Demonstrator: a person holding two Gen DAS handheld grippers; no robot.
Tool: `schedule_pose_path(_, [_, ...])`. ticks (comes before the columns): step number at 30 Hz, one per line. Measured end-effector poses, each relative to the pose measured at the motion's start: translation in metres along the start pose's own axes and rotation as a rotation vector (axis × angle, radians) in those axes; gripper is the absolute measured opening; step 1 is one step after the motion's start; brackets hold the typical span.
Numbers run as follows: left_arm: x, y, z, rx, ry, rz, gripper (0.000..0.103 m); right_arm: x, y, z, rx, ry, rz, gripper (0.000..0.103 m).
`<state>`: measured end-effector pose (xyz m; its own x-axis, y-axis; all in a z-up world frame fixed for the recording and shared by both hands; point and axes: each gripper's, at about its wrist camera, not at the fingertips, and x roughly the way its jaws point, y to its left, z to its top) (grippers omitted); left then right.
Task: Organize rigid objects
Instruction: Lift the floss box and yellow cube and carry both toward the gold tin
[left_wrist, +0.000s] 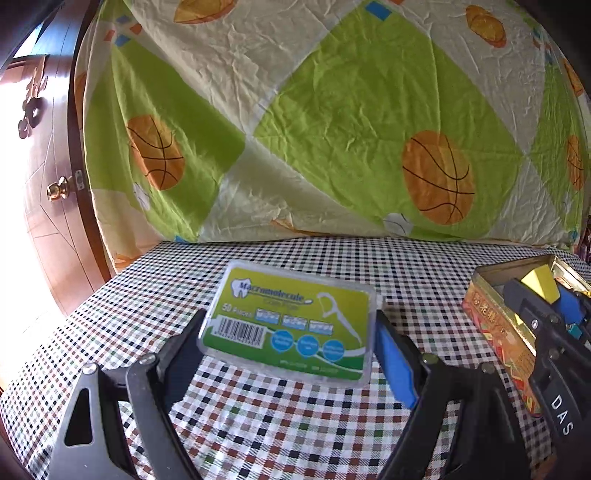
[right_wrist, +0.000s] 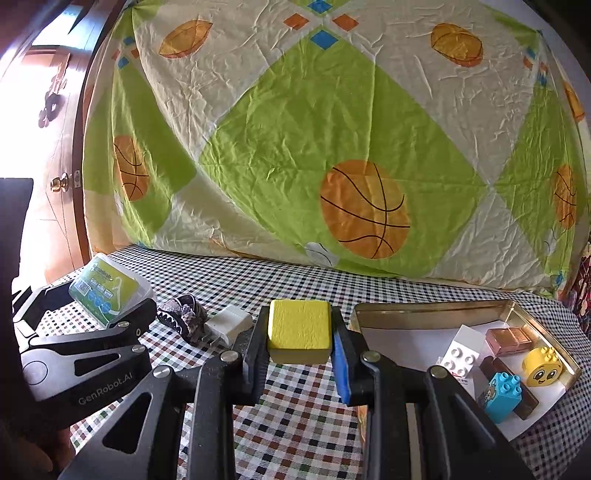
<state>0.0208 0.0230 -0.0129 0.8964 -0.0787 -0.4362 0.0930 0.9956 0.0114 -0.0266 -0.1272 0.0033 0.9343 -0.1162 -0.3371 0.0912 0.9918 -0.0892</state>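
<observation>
A clear floss-pick box (left_wrist: 291, 321) with a green label sits between my left gripper's (left_wrist: 290, 317) fingers, whose pads press its two short sides, just above the checked tablecloth (left_wrist: 258, 417). The right wrist view shows the same box (right_wrist: 110, 291) in the left gripper (right_wrist: 99, 299) at far left. My right gripper (right_wrist: 300, 314) is shut on a yellow block (right_wrist: 299, 330), held just left of an open gold tin (right_wrist: 424, 308). In the left wrist view the yellow block (left_wrist: 541, 286) hangs over the tin (left_wrist: 491, 317).
Inside the tin lie a white brick (right_wrist: 460, 354), a blue brick (right_wrist: 500, 395), a yellow face brick (right_wrist: 541, 363) and a copper case (right_wrist: 508, 338). A white charger (right_wrist: 229, 325) and a dark patterned item (right_wrist: 184, 317) lie between the grippers. A basketball-print sheet (right_wrist: 332, 147) hangs behind.
</observation>
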Motion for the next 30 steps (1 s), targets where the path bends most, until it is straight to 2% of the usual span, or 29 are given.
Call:
schedule_pose_path(20, [-0.015, -0.049, -0.004, 0.033, -0.002, -0.055, 0.085, -0.017, -0.049, -0.006, 0.042, -0.022, -0.065, 0.031])
schedule_pose_path(30, [-0.019, -0.065, -0.004, 0.025, 0.005, -0.094, 0.085, -0.020, -0.072, -0.010, 0.080, -0.017, -0.069, 0.031])
